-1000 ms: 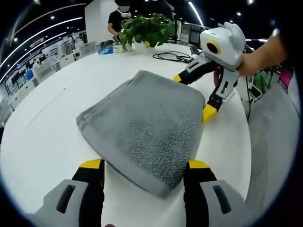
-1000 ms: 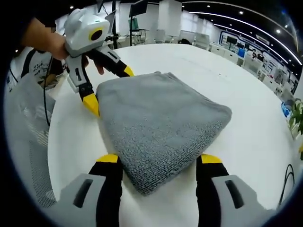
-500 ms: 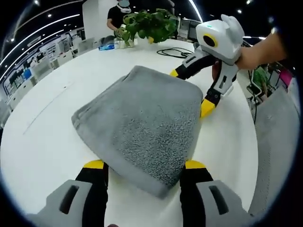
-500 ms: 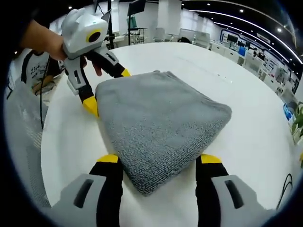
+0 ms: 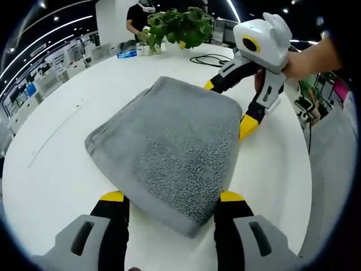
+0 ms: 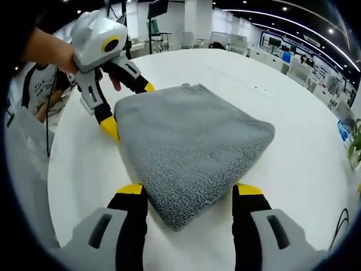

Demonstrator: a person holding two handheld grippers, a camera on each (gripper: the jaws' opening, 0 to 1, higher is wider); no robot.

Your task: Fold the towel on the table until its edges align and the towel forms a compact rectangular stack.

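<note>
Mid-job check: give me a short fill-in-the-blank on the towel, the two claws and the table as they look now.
1. The grey towel lies folded on a table whose colour is ____.
2. Each claw's tips are coloured ____, as on the left claw.
3. The right claw stands ____, its jaws either side of a towel corner.
4. Beyond the towel, a potted ____ stands on the table.

Missing words: white; yellow; open; plant
</note>
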